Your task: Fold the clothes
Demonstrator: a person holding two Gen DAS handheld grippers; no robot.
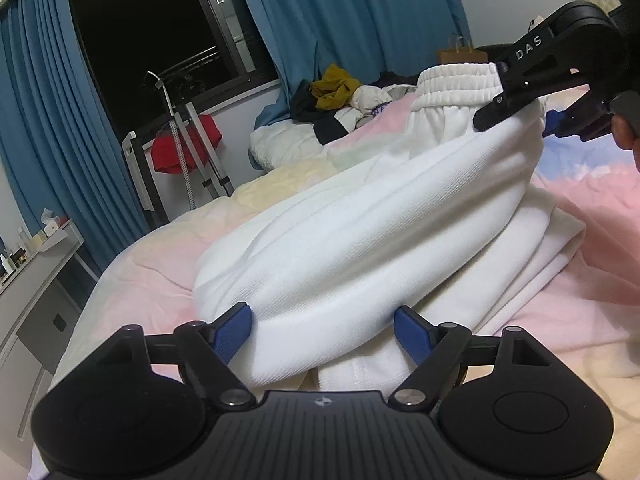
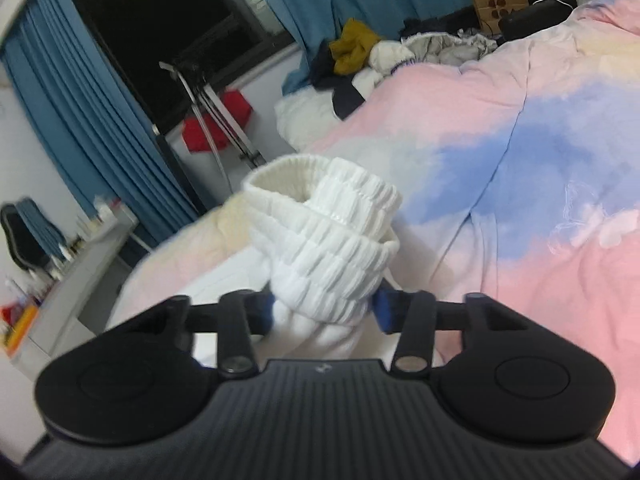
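A pair of white trousers (image 1: 360, 232) lay bunched on the bed (image 1: 160, 280), over its pastel pink, yellow and blue cover. The left gripper (image 1: 323, 330) stood wide, a thick fold of the white cloth filling the gap between its blue pads (image 1: 234, 330); whether they pressed on it could not be told. The right gripper (image 2: 324, 312) had its jaws drawn in on the ribbed elastic waistband (image 2: 328, 236), holding that end lifted above the bed. A heap of other clothes (image 1: 340, 96) sat at the far end of the bed, near the blue curtains (image 1: 348, 12).
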